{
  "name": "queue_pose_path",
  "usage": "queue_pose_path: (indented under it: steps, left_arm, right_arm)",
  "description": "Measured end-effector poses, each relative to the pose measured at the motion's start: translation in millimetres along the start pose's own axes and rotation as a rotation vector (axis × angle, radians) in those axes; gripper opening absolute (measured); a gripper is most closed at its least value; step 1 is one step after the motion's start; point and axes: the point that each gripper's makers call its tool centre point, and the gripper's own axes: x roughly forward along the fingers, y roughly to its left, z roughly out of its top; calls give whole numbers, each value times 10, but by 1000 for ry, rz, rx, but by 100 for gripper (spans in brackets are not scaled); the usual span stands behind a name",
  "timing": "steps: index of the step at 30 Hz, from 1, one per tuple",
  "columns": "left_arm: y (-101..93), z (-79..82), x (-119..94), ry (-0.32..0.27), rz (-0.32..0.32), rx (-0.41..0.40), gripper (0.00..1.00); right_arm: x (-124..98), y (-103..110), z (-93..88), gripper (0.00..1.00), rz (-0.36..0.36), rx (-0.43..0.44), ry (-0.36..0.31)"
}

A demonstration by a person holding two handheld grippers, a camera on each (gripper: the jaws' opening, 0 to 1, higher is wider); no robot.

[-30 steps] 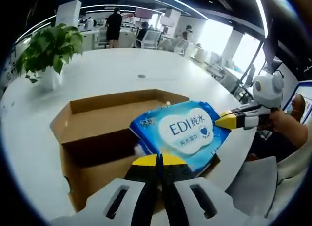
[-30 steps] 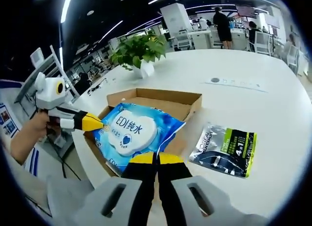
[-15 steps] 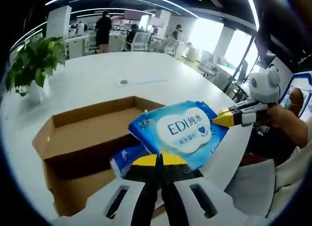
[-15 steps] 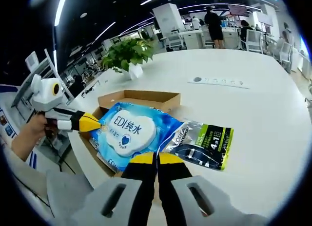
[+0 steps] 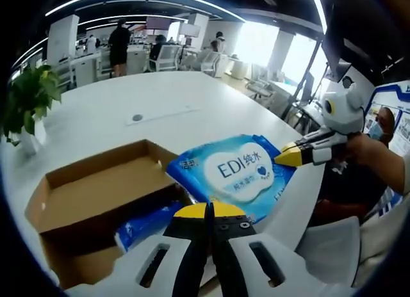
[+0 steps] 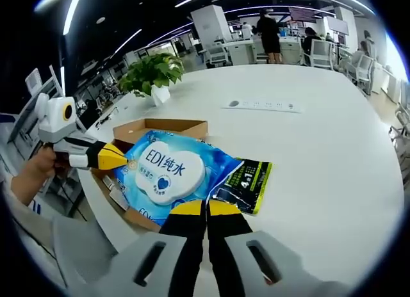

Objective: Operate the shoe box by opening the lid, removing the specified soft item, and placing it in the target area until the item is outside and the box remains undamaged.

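Gripping the blue-and-white soft wipes pack (image 5: 238, 173) from opposite edges, my left gripper (image 5: 209, 210) and right gripper (image 6: 206, 208) both have their jaws closed on it. It hangs just above the open brown cardboard shoe box (image 5: 83, 201) on the white table (image 6: 333, 156). A black-and-green sachet (image 6: 245, 180) lies beside it.

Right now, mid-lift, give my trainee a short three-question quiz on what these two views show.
1. True or false: both grippers are shut on the blue wipes pack.
2. In the right gripper view, what lies on the white table, partly under the pack's right edge?
A. a black and green sachet
B. a shoe
C. a mug
3. Fill in: inside the open cardboard box, another ____ pack shows below the lifted one.

Key:
1. True; the left gripper and the right gripper each pinch an edge.
2. A, the black and green sachet.
3. Blue, the second blue pack.
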Motion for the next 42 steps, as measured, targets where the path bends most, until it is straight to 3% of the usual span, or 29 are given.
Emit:
queue_pose_path:
  steps: [9, 20, 29, 35, 42]
  left_arm:
    - [-135, 119, 271, -16, -31, 22, 0]
    - [-36, 128, 575, 23, -23, 35, 0]
    - [92, -10, 851, 169, 27, 261, 0]
    - [118, -61, 959, 211, 29, 306, 0]
    - [169, -110, 1084, 269, 56, 426, 0]
  right_arm:
    - [-48, -262, 8, 0, -54, -5, 4]
    - [171, -468, 57, 0, -65, -38, 33]
    - [486, -690, 29, 0, -62, -75, 82]
    - [601, -755, -51, 0, -68, -77, 102]
    - [729, -852, -74, 0, -84, -82, 104]
